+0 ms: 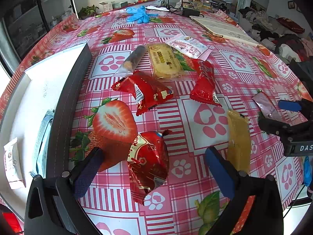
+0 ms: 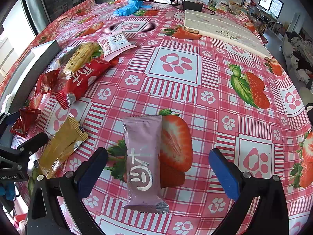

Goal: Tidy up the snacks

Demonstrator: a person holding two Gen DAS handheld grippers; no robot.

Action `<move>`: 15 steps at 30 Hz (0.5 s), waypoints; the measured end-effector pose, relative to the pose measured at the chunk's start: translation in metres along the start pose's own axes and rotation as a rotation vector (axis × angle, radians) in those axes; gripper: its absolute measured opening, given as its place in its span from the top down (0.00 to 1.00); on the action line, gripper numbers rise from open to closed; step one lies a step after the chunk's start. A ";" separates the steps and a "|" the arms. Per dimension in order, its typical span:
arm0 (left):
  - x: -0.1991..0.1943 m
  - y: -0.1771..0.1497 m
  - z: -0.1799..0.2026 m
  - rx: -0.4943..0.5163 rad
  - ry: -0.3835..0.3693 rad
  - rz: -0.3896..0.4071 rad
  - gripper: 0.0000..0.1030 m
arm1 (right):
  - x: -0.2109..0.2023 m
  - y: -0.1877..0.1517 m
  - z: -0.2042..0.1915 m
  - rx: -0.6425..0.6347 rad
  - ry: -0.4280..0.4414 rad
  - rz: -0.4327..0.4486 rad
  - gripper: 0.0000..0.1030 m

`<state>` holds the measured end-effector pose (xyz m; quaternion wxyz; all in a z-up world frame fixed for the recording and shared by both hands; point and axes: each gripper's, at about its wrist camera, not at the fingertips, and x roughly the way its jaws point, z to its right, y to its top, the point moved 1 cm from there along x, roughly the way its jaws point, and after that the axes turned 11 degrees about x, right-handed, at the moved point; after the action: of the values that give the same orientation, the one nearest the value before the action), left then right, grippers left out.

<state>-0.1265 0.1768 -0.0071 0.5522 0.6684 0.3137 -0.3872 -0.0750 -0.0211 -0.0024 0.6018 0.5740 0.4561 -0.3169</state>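
Note:
My left gripper (image 1: 154, 168) is open, its fingers either side of a red snack packet (image 1: 148, 162) lying on the strawberry tablecloth. My right gripper (image 2: 158, 168) is open around a purple snack bar (image 2: 143, 164) lying flat; this gripper also shows in the left wrist view (image 1: 281, 115). A gold packet (image 1: 238, 143) lies between the two, also in the right wrist view (image 2: 62, 145). Several more snacks lie further back: red packets (image 1: 145, 92) (image 1: 204, 82), a yellow biscuit pack (image 1: 166, 61), a nut bar (image 1: 133, 60) and a white-pink packet (image 1: 187, 46). A dark-rimmed white bin (image 1: 64, 101) stands at the left holding packets (image 1: 12, 164).
Blue gloves (image 1: 139, 14) and black cables (image 1: 176, 5) lie at the table's far end. A white tray (image 2: 221, 29) lies at the far right. Shelves, a screen and a cluttered sofa stand beyond the table.

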 end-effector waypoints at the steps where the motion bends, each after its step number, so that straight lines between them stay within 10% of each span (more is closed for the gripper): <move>1: 0.000 0.000 0.000 0.001 0.000 0.001 0.00 | 0.000 0.000 0.000 0.000 0.000 -0.002 0.00; 15: -0.001 -0.001 0.000 0.001 0.004 0.011 0.00 | 0.002 0.002 -0.001 -0.003 -0.003 -0.018 0.00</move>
<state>-0.1277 0.1765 -0.0071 0.5533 0.6711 0.3110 -0.3832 -0.0727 -0.0199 -0.0031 0.6002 0.5686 0.4608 -0.3226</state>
